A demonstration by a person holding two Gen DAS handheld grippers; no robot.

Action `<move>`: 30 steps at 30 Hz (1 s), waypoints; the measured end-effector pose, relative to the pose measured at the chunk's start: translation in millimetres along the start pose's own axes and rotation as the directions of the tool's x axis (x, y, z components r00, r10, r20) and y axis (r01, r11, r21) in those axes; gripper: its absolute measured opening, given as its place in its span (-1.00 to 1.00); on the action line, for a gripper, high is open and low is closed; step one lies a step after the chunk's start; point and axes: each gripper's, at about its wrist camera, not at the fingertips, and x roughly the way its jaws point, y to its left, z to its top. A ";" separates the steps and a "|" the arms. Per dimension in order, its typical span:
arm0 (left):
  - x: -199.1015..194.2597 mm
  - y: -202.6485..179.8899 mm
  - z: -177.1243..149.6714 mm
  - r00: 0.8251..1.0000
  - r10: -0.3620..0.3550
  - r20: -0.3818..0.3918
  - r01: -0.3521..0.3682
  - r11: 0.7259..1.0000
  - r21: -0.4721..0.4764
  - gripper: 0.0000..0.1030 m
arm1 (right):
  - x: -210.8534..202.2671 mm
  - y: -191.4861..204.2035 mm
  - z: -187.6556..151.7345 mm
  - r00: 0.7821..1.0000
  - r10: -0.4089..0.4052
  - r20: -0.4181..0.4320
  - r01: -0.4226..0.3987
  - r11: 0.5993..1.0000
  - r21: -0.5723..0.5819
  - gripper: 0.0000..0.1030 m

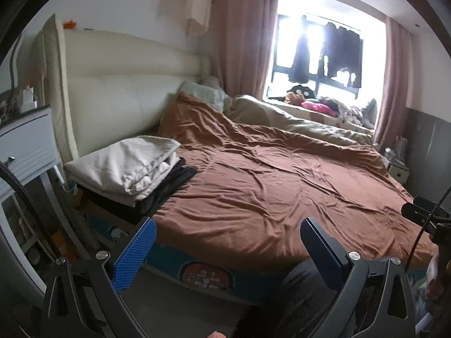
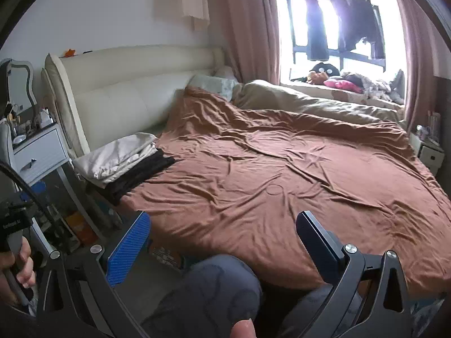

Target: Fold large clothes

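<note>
A bed (image 2: pixel 157 242) is filling most of both views, its cream headboard (image 2: pixel 126 95) standing against the wall. A rumpled brown sheet (image 2: pixel 282 174) is covering nearly the whole mattress and hanging over the near edge. At the near corner by the headboard, a folded white cloth (image 2: pixel 112 160) is lying on top of a folded black garment (image 2: pixel 141 174), both sitting on the bed. Toward the window side, a beige duvet (image 2: pixel 310 104) is lying bunched along the far edge, touching the sheet. A pale pillow (image 2: pixel 214 84) is resting against the headboard, partly under the sheet's raised end.
</note>
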 end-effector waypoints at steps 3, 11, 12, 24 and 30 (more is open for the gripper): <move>-7.8 -12.0 -6.4 1.000 -0.020 0.003 0.020 1.000 0.021 0.99 | -9.0 -3.7 -11.9 1.000 -0.003 0.000 0.003 1.000 0.011 1.00; -20.0 -25.9 -8.4 0.999 -0.036 0.016 0.035 0.999 0.035 0.99 | -15.5 -7.8 -17.7 1.000 0.002 0.011 -0.002 0.999 0.045 1.00; -20.6 -26.3 -8.5 0.999 -0.035 0.017 0.035 0.999 0.034 0.99 | -15.9 -7.9 -18.2 1.000 0.004 0.014 -0.005 0.999 0.047 1.00; -26.7 -26.4 -7.0 0.999 -0.022 0.026 0.021 0.999 0.030 0.99 | -15.1 -3.4 -25.0 1.000 0.013 0.022 -0.014 0.998 0.062 1.00; -28.8 -26.3 -6.6 0.999 -0.021 0.029 0.020 0.999 0.029 0.99 | -15.9 -1.3 -26.9 1.000 0.012 0.018 -0.013 0.998 0.062 1.00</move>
